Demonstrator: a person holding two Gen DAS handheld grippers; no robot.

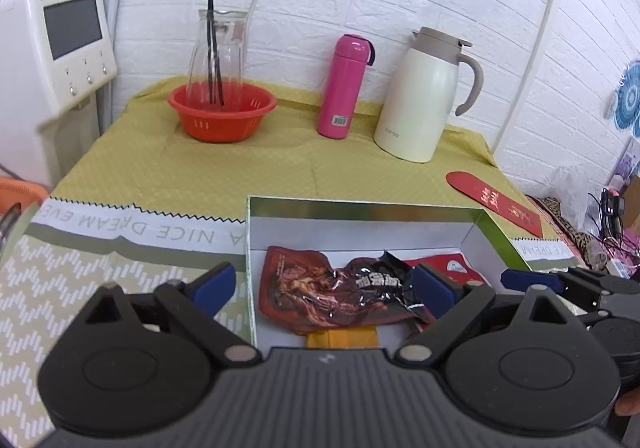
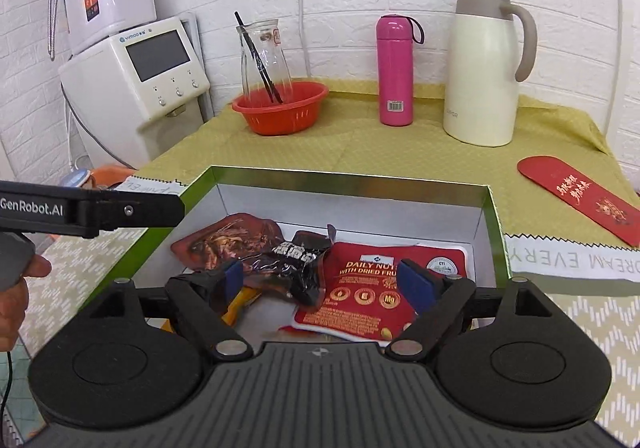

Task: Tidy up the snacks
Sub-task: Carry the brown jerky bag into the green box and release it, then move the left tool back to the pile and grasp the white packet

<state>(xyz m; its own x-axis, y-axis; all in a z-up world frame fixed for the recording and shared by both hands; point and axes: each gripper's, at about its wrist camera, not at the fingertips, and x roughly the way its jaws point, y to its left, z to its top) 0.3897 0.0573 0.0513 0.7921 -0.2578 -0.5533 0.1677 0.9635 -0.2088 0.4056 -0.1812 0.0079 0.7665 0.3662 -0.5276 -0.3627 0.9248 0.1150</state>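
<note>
An open green box with a white inside (image 1: 478,226) (image 2: 490,208) stands on the table in front of me. It holds a brown meat snack packet (image 1: 296,288) (image 2: 228,238), a black crumpled packet (image 1: 380,280) (image 2: 298,260), a red "Daily Nuts" pouch (image 1: 452,266) (image 2: 360,288) and a yellow packet (image 1: 340,338) (image 2: 236,306). My left gripper (image 1: 324,282) is open and empty above the box's left wall. My right gripper (image 2: 320,278) is open and empty above the snacks. The right gripper's blue fingers (image 1: 528,280) show at the right of the left wrist view.
At the back stand an orange strainer bowl (image 1: 222,110) (image 2: 280,108) with a glass carafe (image 1: 218,52) (image 2: 264,56), a pink flask (image 1: 346,86) (image 2: 396,70) and a cream jug (image 1: 424,96) (image 2: 486,68). A red envelope (image 1: 494,202) (image 2: 580,198) lies right. A white appliance (image 1: 52,44) (image 2: 136,68) stands left.
</note>
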